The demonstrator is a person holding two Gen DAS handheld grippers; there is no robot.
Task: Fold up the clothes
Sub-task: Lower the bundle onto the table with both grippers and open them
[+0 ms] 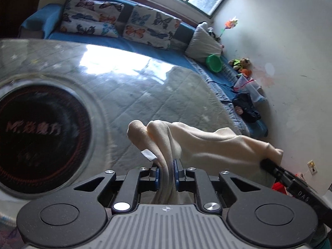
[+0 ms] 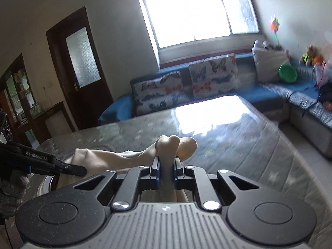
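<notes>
Now I have both grippers, left (image 1: 166,166) and right (image 2: 166,164), clenched on the soft cream knit garment (image 1: 207,143), stretched aloft over the glossy grey quilted table (image 1: 145,91). Light, limp; grip edges.

Table (image 1: 145,95) fills most of my left wrist view: glossy clear cover over grey quilted cloth w/ diamond stitching, strong window glare toward 12 o'clock. Round dark inset plate (image 1: 39,139) at 9 o'clock, metal ring around it, reddish lettering I can't read. From right wrist cam same tabletop (image 2: 238,145) runs out to 12 and 3 o'clock, glare patch at 12; sliver of the ringed plate (image 2: 48,183) shows at 8 o'clock. Can't tell whether cream garment (image 1: 207,143) touches the surface.
</notes>
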